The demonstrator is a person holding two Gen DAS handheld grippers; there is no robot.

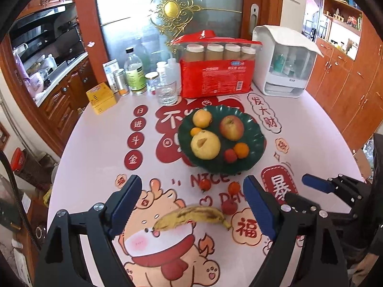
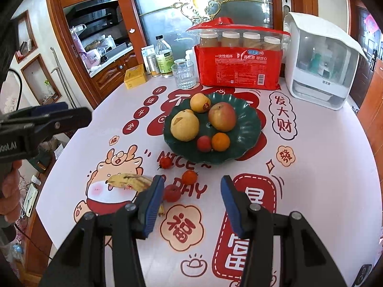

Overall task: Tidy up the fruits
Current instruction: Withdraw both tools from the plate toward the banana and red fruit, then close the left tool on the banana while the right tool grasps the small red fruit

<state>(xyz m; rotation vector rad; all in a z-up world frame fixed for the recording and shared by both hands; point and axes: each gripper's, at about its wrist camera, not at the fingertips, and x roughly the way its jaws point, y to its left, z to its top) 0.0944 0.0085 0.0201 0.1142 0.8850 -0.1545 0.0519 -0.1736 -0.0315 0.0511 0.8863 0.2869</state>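
Both grippers point(image 1: 191, 205) point(image 2: 192, 203) agape, empty; one banana point(image 1: 191, 216), three tomatoes point(image 1: 205, 184) off plate point(image 1: 253, 153).

Daylit kitchen: carved wooden cabinets point(image 1: 64, 102) flank a frosted glass door point(image 1: 167, 12) with gold scrollwork, shelves point(image 1: 342, 19) at right.

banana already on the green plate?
No. The banana lies on the tablecloth in front of the green plate, beside two cherry tomatoes and a small red fruit, between the open left gripper's fingers in that view.
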